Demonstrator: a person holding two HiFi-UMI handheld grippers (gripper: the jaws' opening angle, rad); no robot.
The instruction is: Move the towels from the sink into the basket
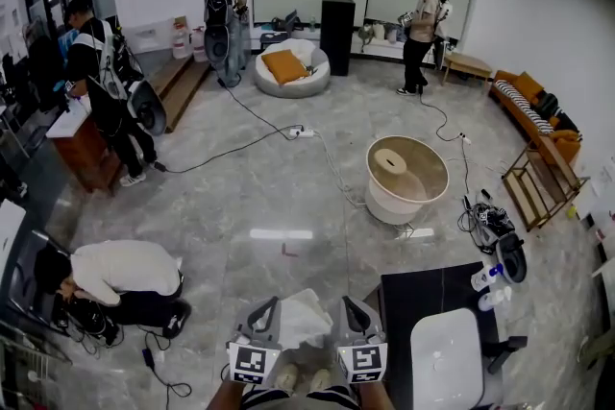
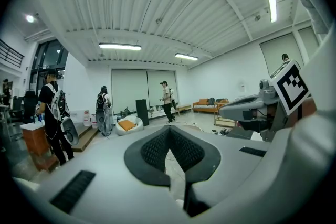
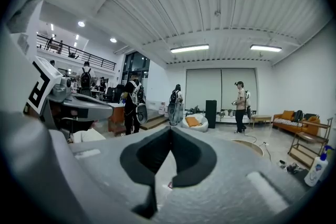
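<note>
Low in the head view, my left gripper [image 1: 261, 312] and right gripper [image 1: 353, 312] are held side by side, pointing forward. A crumpled white towel [image 1: 304, 318] shows between and just beyond them; whether it touches either one I cannot tell. In the left gripper view the left gripper [image 2: 169, 129] has its jaw tips together with nothing between them. The right gripper [image 3: 170, 129] is shut the same way, also on nothing. A white sink [image 1: 447, 355] sits in a black counter [image 1: 404, 298] at my right. The round basket [image 1: 406, 170] stands on the floor ahead to the right.
Two bottles [image 1: 486, 278] stand on the counter's far corner. A person in white [image 1: 120, 272] crouches on the floor at my left, near cables. Other people stand at the back. A wooden rack [image 1: 538, 187] and an orange sofa [image 1: 533, 106] line the right wall.
</note>
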